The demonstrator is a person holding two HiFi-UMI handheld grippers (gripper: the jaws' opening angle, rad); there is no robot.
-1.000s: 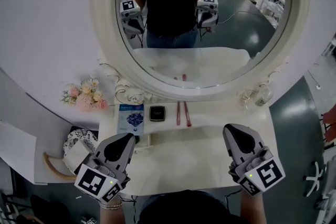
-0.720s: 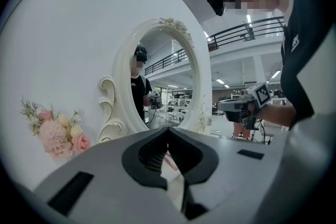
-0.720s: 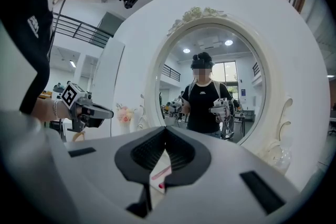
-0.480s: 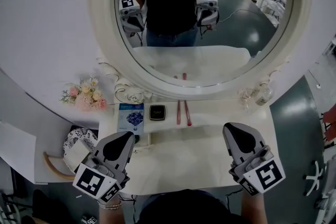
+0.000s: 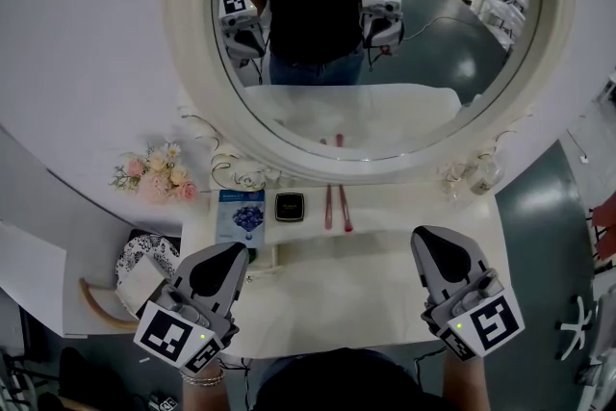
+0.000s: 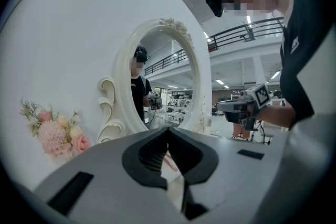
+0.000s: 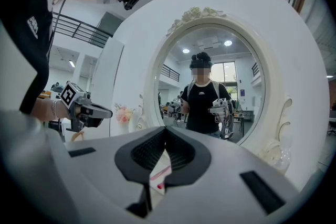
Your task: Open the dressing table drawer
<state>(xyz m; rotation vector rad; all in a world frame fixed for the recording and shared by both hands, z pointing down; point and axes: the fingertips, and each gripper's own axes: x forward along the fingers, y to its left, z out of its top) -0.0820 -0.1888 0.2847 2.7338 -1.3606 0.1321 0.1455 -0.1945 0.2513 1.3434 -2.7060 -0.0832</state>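
Left claw [image 5: 234, 251], right claw [image 5: 431, 236] before mirror [image 5: 404, 111]

White wall [image 5: 87, 34] behind; dark glossy floor [image 5: 539, 236] right; ceiling strip lights [image 6: 220, 82]; upper balcony railing [image 6: 247, 34].

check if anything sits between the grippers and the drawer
Nothing visible does. The left gripper and right gripper hang shut and empty over the bare front of the table. The packet, compact and red sticks lie further back, by the mirror. The drawer itself shows in no view.
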